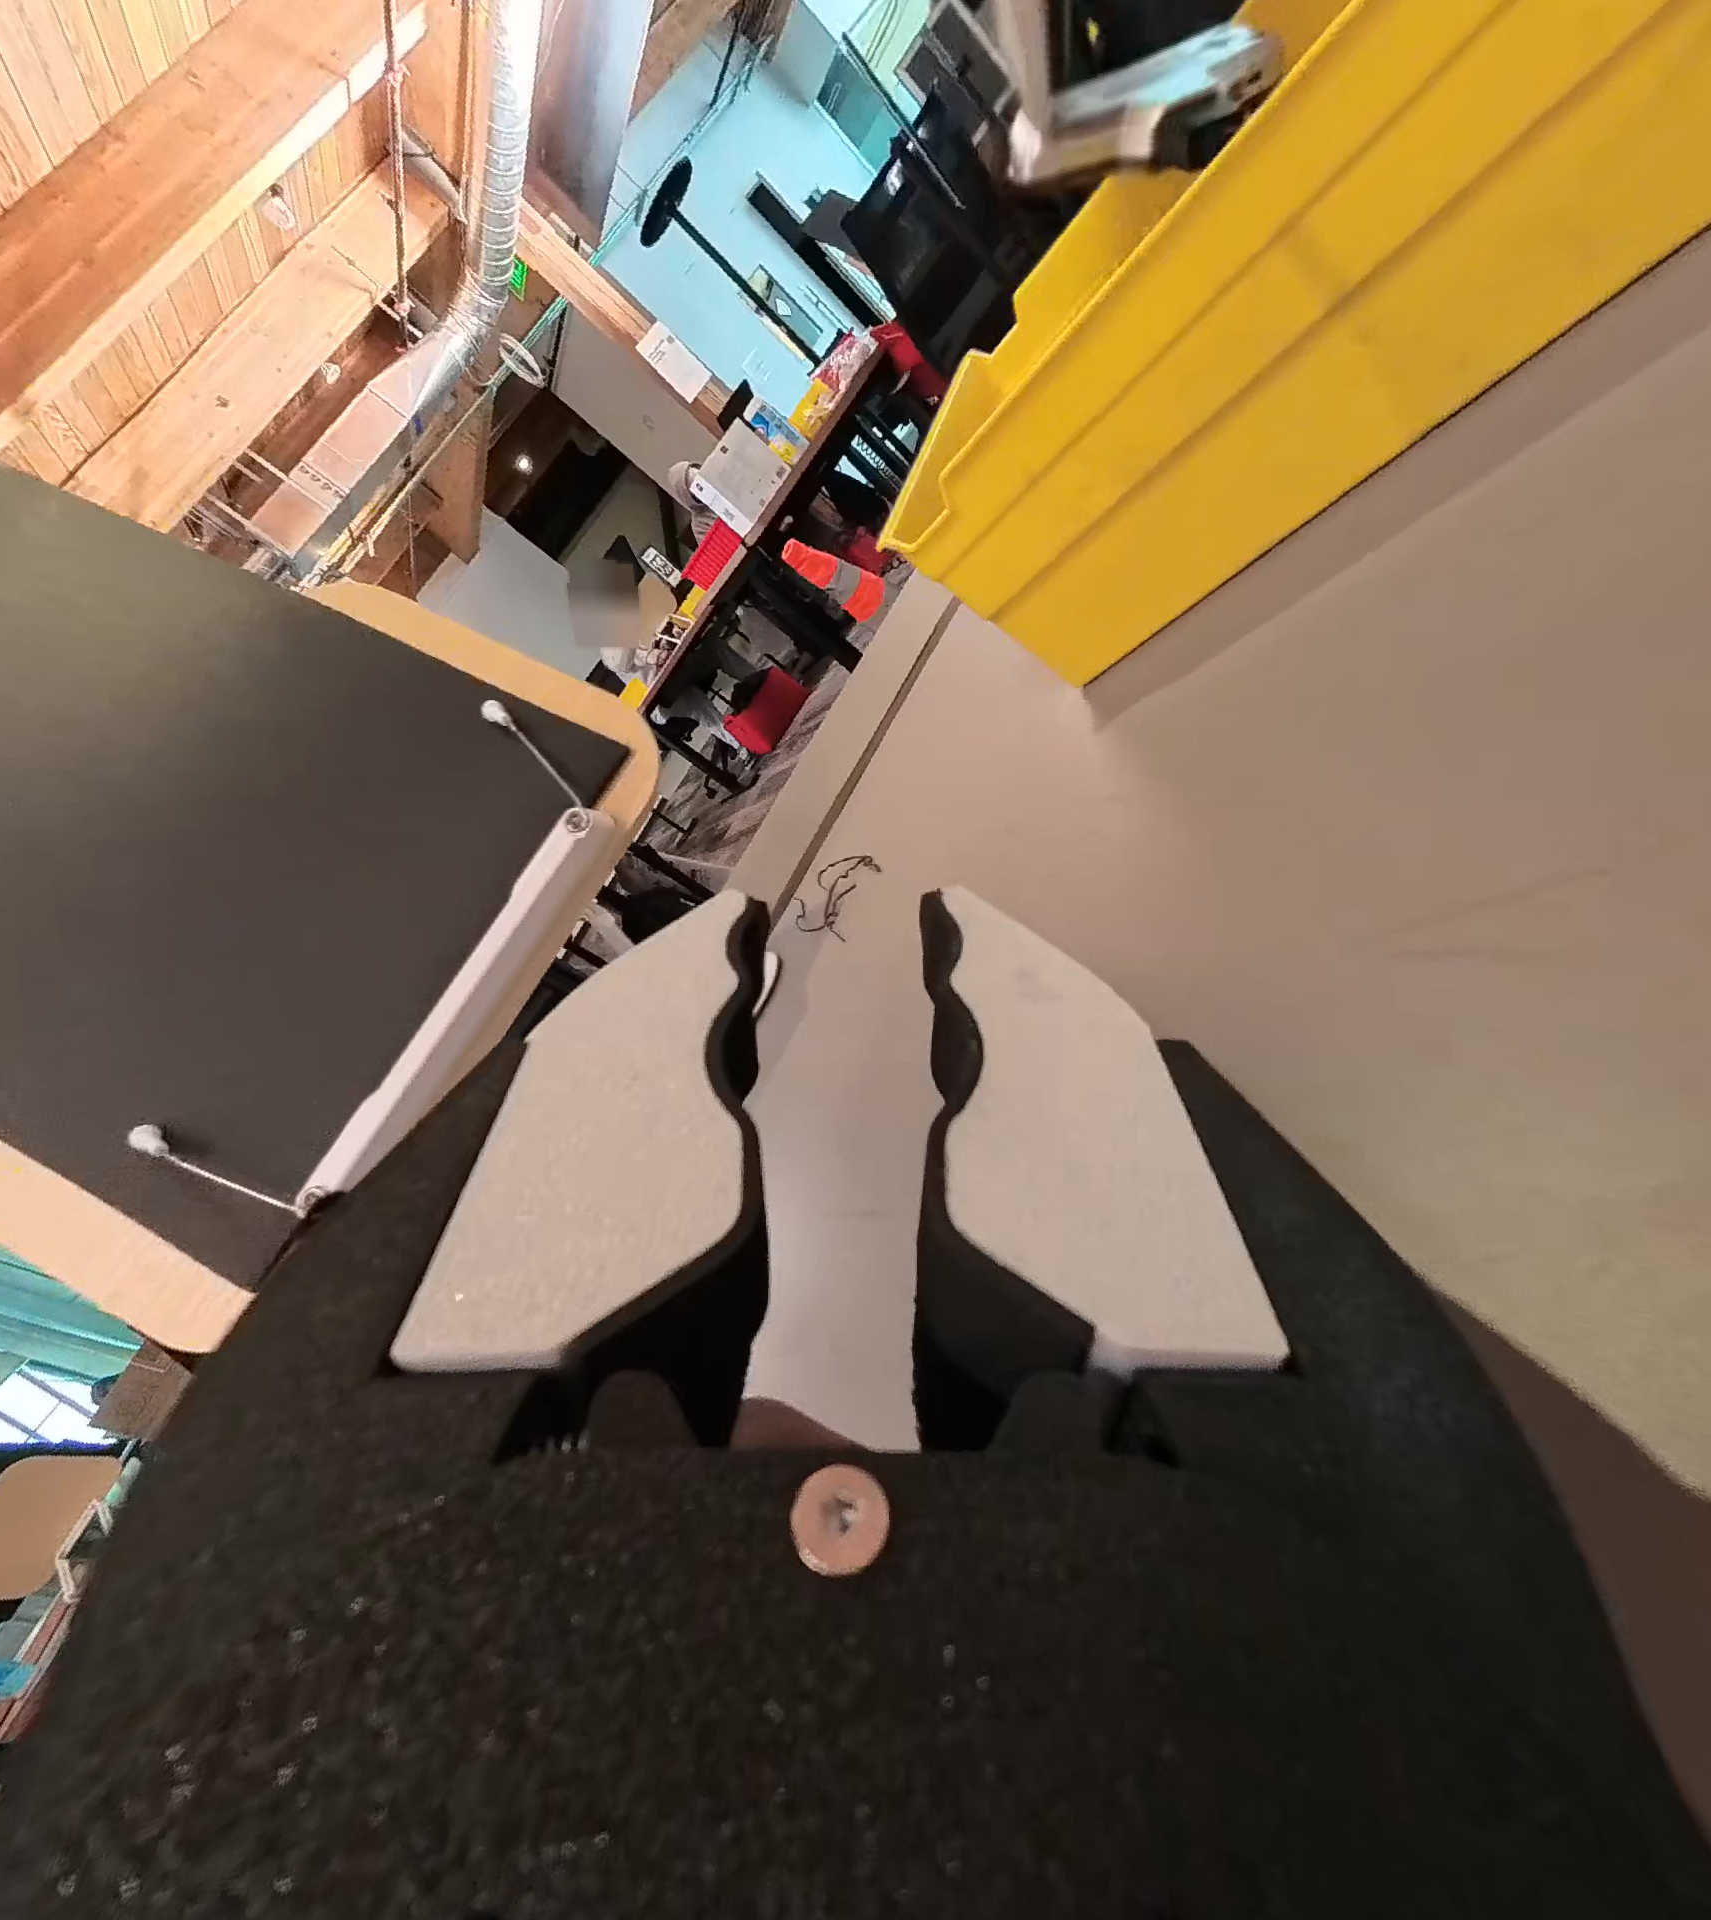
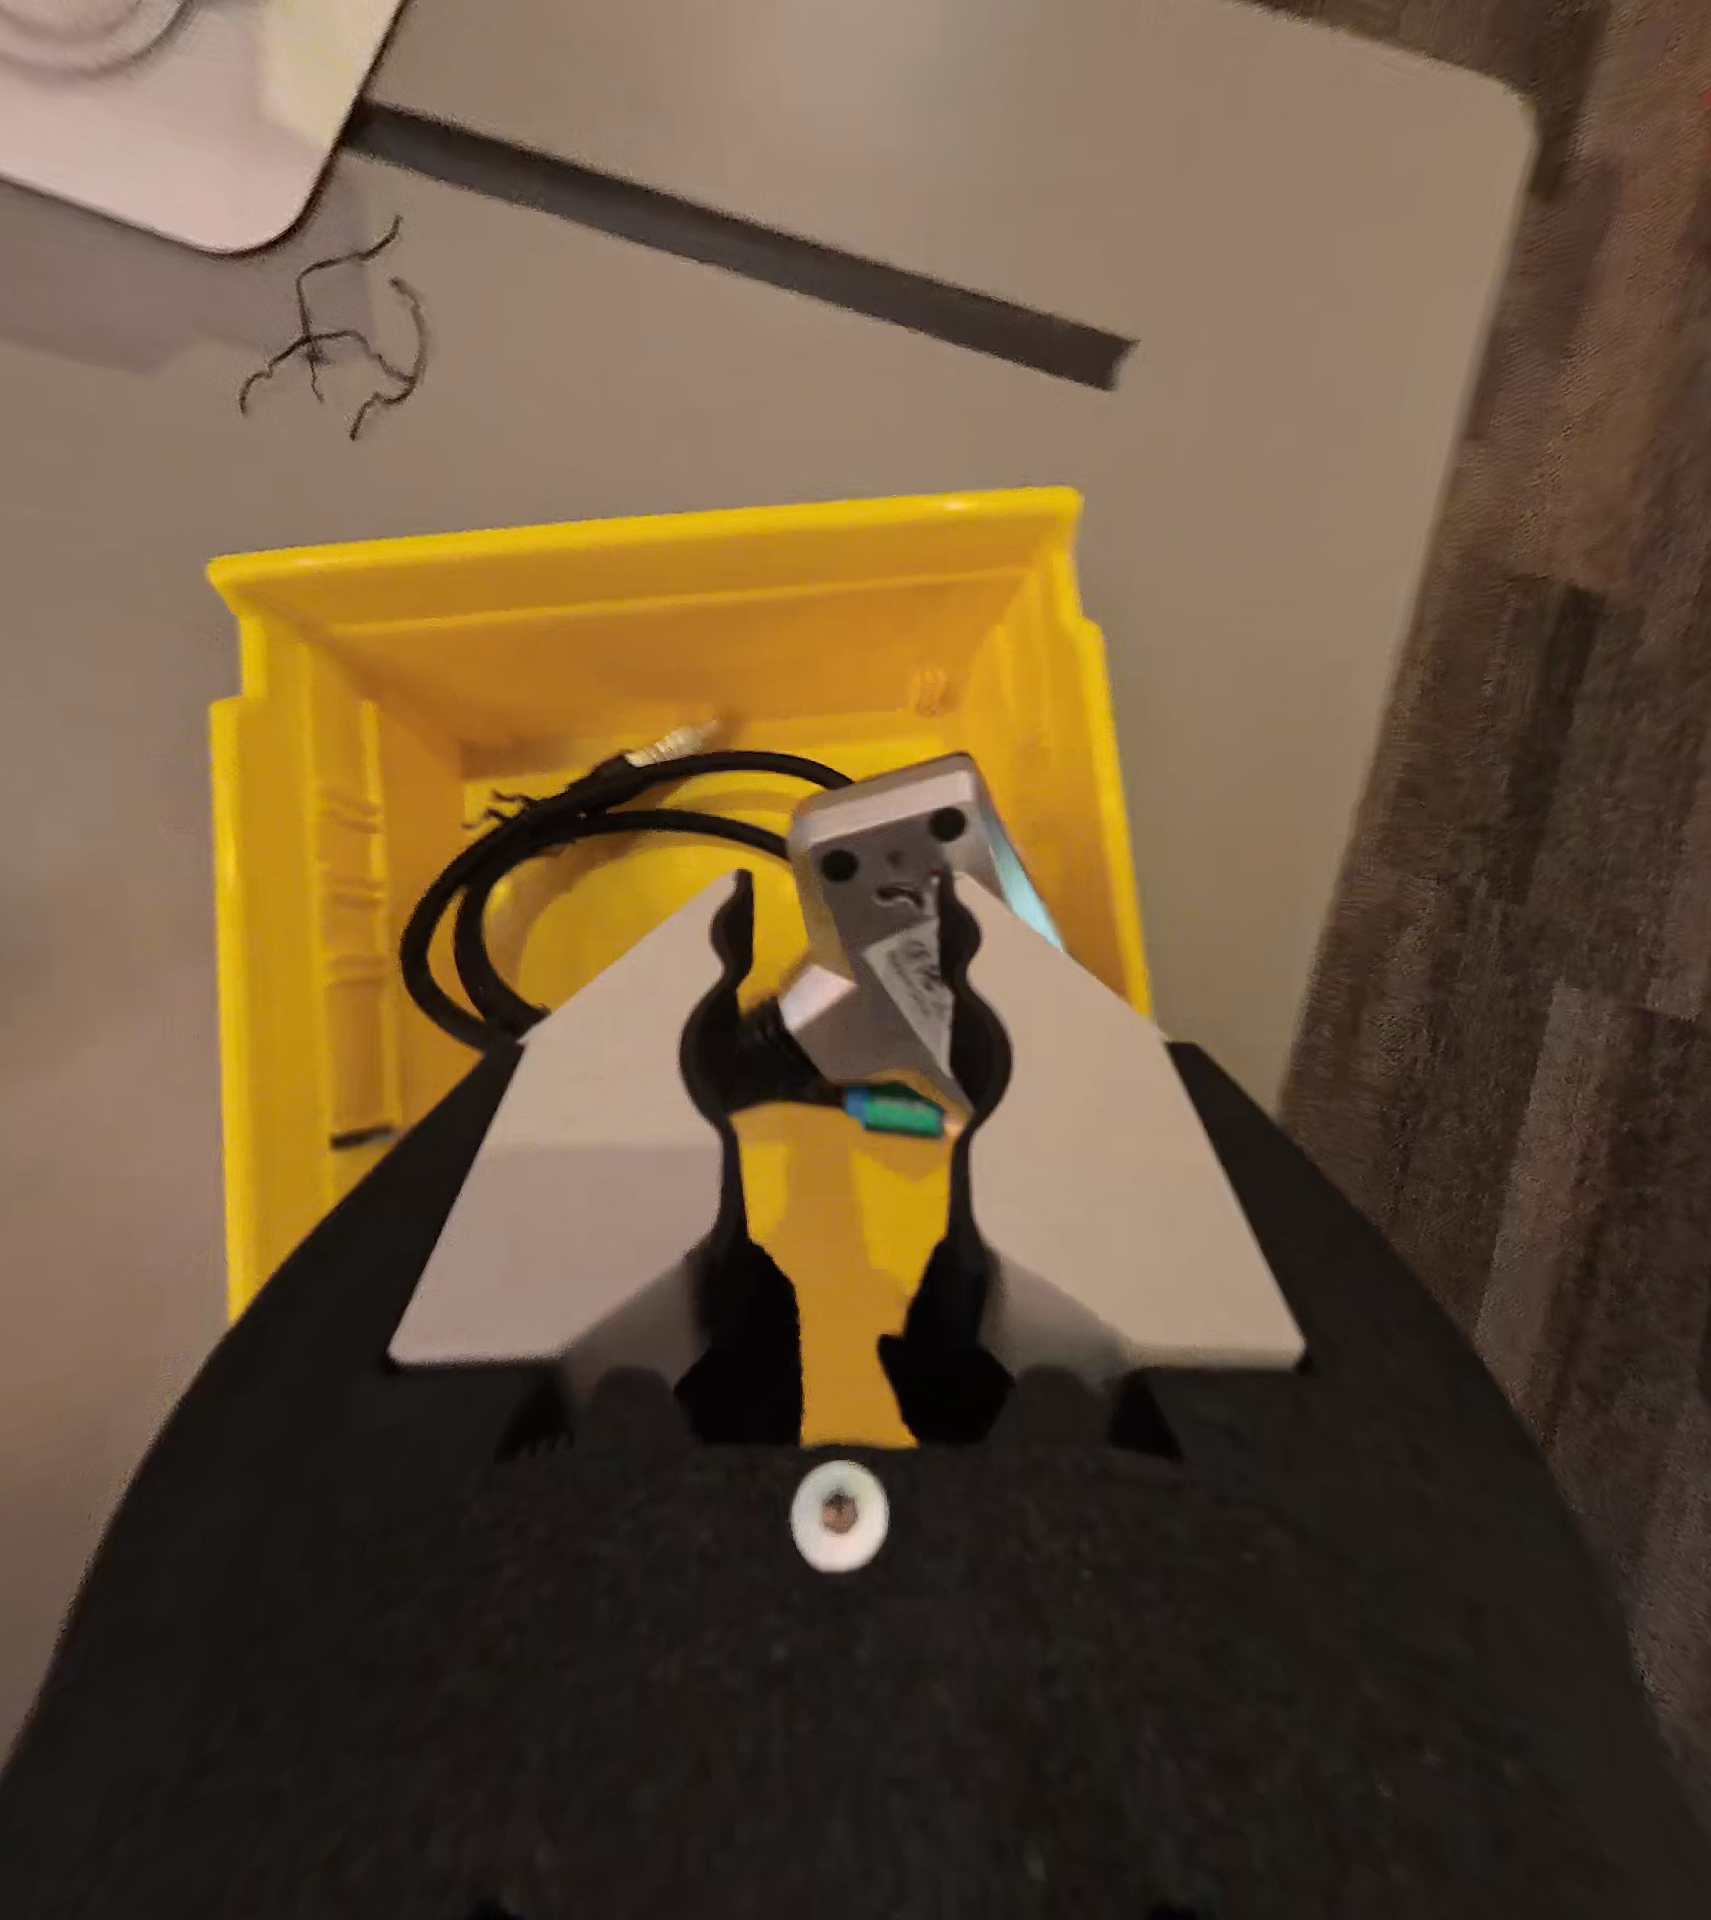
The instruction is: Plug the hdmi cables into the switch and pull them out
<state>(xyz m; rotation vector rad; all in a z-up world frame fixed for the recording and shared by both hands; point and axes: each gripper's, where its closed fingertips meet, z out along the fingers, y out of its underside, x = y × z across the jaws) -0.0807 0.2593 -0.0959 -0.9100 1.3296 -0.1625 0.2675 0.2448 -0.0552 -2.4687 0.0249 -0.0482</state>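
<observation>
Fingers of the right gripper (image 2: 846, 914) seemingly straddle the silver HDMI switch (image 2: 882, 925) over the yellow bin (image 2: 622, 613), unclamped, for lifting; left gripper (image 1: 843, 914) hangs parted, empty.

Left gripper (image 1: 843, 914): black grainy body, two pale grey fingers with wavy black inner pads, one round silver screw (image 1: 839, 1525).
Right gripper (image 2: 846, 894): same black body, grey fingers, black wavy pads, white-ringed screw (image 2: 838, 1515).

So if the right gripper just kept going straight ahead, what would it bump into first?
Most likely the silver switch. The right gripper is open and points down into the yellow bin, and the switch already sits between its fingertips, against the right one. Depth is blurry, so contact may already exist.
</observation>
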